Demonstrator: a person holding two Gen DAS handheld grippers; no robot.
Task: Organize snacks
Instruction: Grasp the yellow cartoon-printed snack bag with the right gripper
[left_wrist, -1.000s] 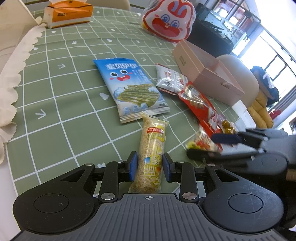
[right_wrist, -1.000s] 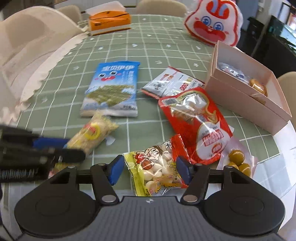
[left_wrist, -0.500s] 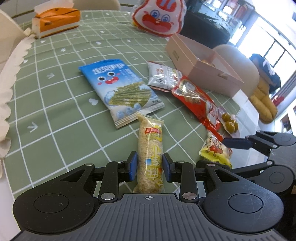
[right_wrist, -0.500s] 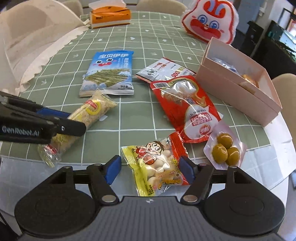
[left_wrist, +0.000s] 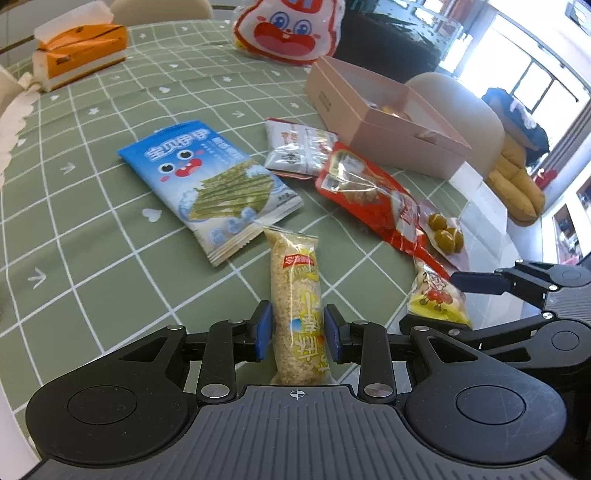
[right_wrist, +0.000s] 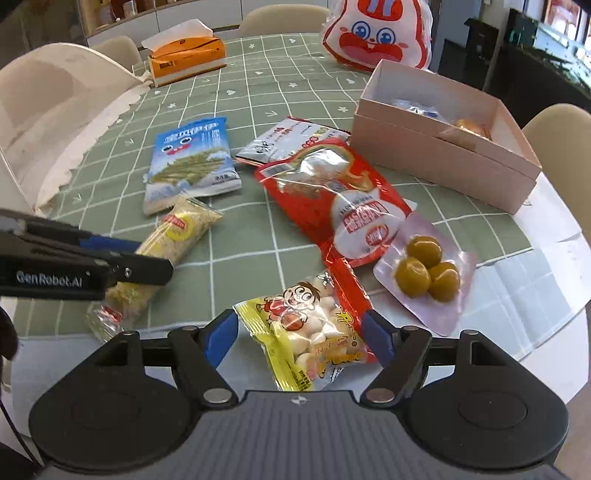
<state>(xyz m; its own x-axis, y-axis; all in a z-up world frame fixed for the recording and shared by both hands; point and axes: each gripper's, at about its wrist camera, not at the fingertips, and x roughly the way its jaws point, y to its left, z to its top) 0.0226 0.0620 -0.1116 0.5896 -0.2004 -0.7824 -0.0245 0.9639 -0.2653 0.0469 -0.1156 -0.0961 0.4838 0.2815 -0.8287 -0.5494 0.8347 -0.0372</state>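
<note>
Pink box (right_wrist: 436, 166) stood open at the far right of the green table (left_wrist: 92, 229), a few items already in it; most snacks lay loose between box and grippers. Left gripper (left_wrist: 298, 329) was clamped on the rice-crisp bar (left_wrist: 297, 295), held near its lower end. Judged risk: the long bar could sag or swing and sweep the seaweed packet (left_wrist: 210, 186). Right gripper (right_wrist: 298, 334) straddled the yellow candy bag (right_wrist: 314, 339), pads wide, not yet pinching. Slick film might squirt out on closing, or the red pouch (right_wrist: 332, 206) edge underneath get caught too.
</note>
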